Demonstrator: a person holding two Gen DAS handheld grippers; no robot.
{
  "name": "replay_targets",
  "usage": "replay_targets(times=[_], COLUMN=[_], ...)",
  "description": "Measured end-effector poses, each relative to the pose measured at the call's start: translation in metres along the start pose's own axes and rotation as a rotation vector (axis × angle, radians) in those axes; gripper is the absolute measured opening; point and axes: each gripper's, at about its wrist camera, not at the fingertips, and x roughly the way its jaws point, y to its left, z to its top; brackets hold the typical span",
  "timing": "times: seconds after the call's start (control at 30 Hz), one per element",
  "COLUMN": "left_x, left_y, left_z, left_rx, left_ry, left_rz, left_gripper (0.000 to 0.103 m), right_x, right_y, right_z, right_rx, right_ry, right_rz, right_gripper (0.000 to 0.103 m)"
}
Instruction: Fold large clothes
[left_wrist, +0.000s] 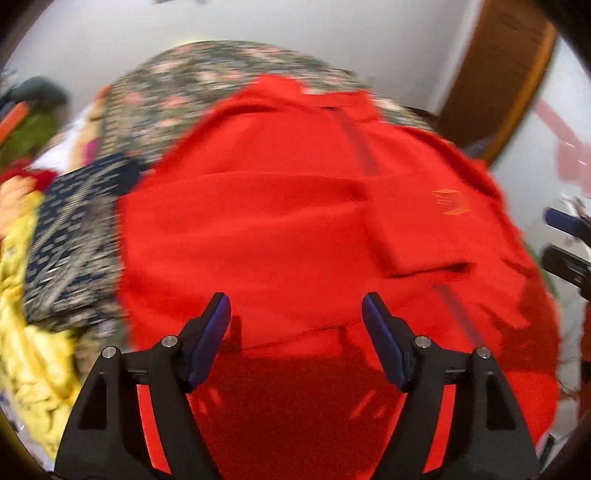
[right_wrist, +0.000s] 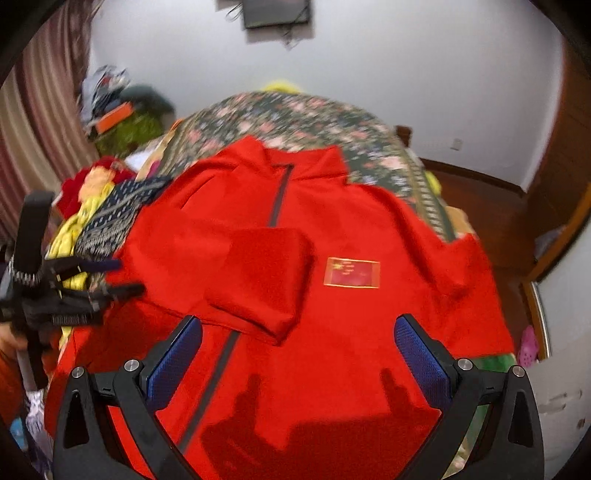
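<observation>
Right wrist view: red zip jacket (right_wrist: 369, 229) on bed, one sleeve (right_wrist: 258, 273) folded in; both grippers (right_wrist: 297, 358) (left_wrist: 296, 328) spread, empty; next, likely the other sleeve.

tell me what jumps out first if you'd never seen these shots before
A big bright red jacket fills the middle of both views, spread front-up over a floral bedspread, with one sleeve folded across its chest beside a small flag patch. A heap of yellow and patterned clothes lies at its left edge. Both pairs of tongs, the left tongs and the right tongs, hang open above the jacket's lower part with nothing between them.
</observation>
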Motion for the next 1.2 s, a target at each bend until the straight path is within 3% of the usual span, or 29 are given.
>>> replay_targets(times=[0.2, 0.33, 0.37, 0.43, 0.57, 0.63, 0.73, 1.03, 1.2], left_x=[0.023, 0.048, 0.059, 0.061, 0.063, 0.063, 0.064, 0.054, 0.054], left_y=[0.060, 0.077, 0.078, 0.082, 0.084, 0.084, 0.083, 0.070, 0.069], left_z=[-0.016, -0.030, -0.028, -0.034, -0.041, -0.043, -0.045, -0.050, -0.048], left_rx=[-0.069, -0.087, -0.088, -0.107, -0.119, -0.128, -0.136, -0.141, -0.142], left_ry=[0.044, 0.096, 0.115, 0.093, 0.064, 0.055, 0.040, 0.034, 0.037], left_rz=[0.128, 0.174, 0.166, 0.152, 0.166, 0.169, 0.186, 0.239, 0.254], left_gripper=[0.073, 0.074, 0.074, 0.079, 0.083, 0.083, 0.083, 0.083, 0.083], right_x=[0.061, 0.102, 0.110, 0.128, 0.140, 0.136, 0.129, 0.067, 0.052], right_y=[0.043, 0.062, 0.065, 0.070, 0.066, 0.062, 0.045, -0.019, -0.058], right_z=[0.016, 0.015, 0.015, 0.011, 0.009, 0.015, 0.022, 0.033, 0.013], right_rx=[-0.113, -0.194, -0.216, -0.253, -0.261, -0.239, -0.164, -0.005, 0.038], right_ry=[0.129, 0.203, 0.217, 0.262, 0.259, 0.230, 0.205, 0.089, 0.111], right_rz=[0.054, 0.029, 0.019, 0.006, -0.010, -0.018, -0.027, -0.051, -0.131], right_gripper=[0.103, 0.098, 0.094, 0.074, 0.059, 0.033, 0.015, 0.013, 0.013])
